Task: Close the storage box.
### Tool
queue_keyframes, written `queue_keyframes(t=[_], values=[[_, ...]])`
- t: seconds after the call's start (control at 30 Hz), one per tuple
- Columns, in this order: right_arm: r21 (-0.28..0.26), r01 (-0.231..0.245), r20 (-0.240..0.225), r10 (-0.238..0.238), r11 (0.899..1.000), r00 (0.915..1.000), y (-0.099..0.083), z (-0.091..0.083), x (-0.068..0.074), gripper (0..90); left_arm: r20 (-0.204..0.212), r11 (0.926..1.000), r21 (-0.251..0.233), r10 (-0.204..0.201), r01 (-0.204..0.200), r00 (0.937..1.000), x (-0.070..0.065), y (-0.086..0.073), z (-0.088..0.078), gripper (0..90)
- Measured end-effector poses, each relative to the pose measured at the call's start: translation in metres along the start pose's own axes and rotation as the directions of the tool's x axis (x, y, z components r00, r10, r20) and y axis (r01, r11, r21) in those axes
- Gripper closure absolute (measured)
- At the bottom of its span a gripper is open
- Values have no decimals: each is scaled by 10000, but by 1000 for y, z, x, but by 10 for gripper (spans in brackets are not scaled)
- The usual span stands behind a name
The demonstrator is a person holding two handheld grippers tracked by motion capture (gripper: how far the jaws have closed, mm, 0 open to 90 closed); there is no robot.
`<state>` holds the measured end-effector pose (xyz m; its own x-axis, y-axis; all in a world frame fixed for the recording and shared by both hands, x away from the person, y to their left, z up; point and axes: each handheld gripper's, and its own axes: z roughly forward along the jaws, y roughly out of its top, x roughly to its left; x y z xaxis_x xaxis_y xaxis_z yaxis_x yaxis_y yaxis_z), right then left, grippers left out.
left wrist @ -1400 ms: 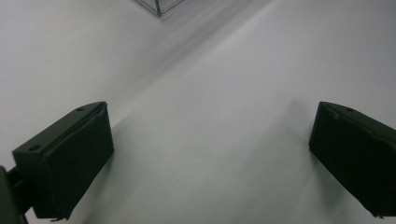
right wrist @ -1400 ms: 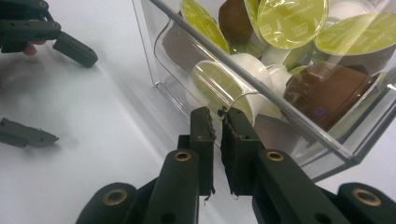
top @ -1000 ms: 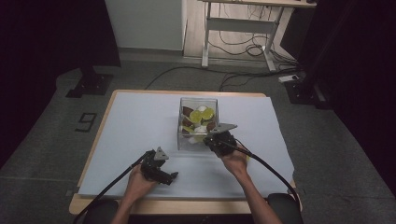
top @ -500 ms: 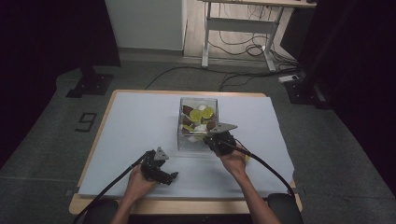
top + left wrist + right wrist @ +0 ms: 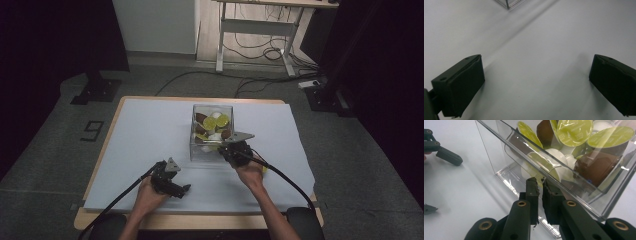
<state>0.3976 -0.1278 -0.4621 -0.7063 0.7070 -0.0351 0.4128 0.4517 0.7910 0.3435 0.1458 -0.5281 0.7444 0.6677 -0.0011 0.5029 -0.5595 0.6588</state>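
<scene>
Both tools stay put, right tool (image 5: 539, 185) still closed at the box (image 5: 499, 157).

Bench and surroundings
Bench (image 5: 125, 220) under white sheet (image 5: 150, 130); grey floor (image 5: 50, 150) marked "9" (image 5: 92, 131); desk frame (image 5: 260, 30), cables (image 5: 240, 80) behind.

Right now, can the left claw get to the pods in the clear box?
Probably not yet. The left claw rests open on the sheet, apart from the box, whose clear wall fronts the pods; it would need to go over the rim.

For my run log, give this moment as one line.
right gripper: shut on clear box wall | left gripper: open on table | box: full of coffee capsules
</scene>
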Motion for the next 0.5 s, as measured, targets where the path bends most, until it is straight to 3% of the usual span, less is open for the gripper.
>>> queue_keyframes(t=[0.2,0.5], values=[[130,95,-245,-91,9999,9997,0,-3,1,707,18,10000,1,-32,32,10000,0,0,0,0],[525,690,-134,-684,9962,9976,-1,-15,7,483,49,10000,27,4,-4,10000,1,0,0,0]])
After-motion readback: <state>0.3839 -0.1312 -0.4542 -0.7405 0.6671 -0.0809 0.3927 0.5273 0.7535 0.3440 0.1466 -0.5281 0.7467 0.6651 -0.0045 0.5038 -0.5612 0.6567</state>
